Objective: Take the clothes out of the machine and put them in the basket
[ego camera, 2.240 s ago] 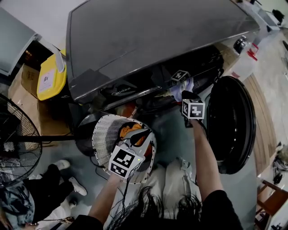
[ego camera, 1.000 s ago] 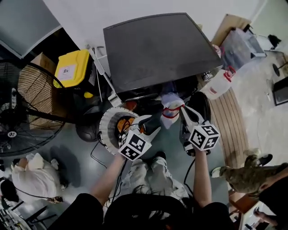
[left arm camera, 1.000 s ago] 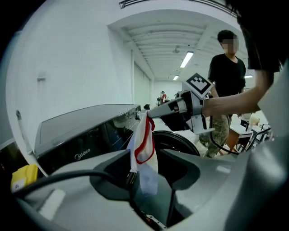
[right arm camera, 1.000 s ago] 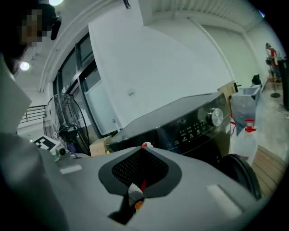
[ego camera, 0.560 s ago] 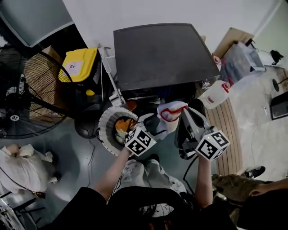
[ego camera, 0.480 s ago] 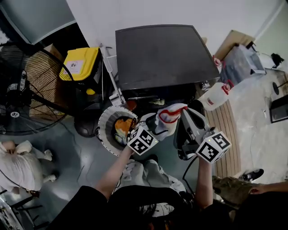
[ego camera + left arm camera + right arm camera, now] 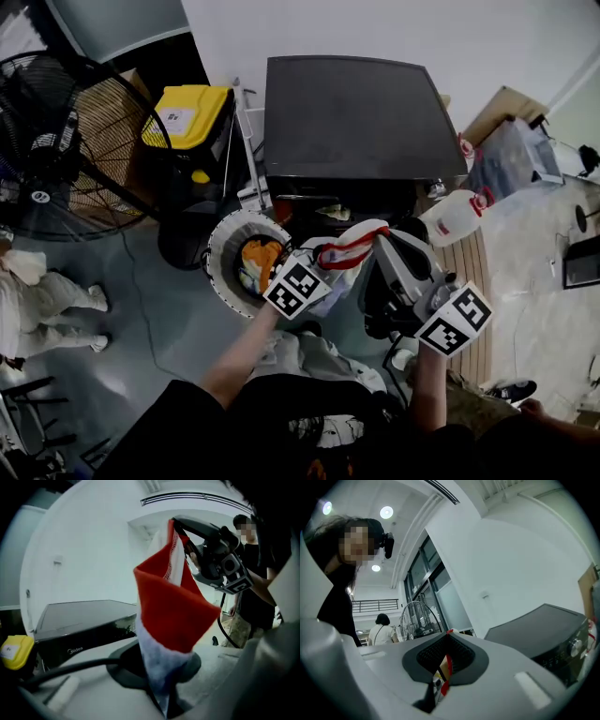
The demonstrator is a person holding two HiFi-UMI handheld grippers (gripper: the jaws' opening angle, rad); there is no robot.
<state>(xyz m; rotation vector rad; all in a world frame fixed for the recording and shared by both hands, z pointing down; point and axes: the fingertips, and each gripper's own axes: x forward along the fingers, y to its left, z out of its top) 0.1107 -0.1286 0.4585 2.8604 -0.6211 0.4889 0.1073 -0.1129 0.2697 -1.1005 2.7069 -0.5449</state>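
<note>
basket: before machine, left | garment: between left gripper, right gripper | fan: far left

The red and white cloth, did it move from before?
Yes. The cloth came out of the washing machine opening, toward the basket.

White wall; grey glossy floor; black pedestal fan (left); yellow-lidded bin; round ceiling lights; tall glazed windows.
</note>
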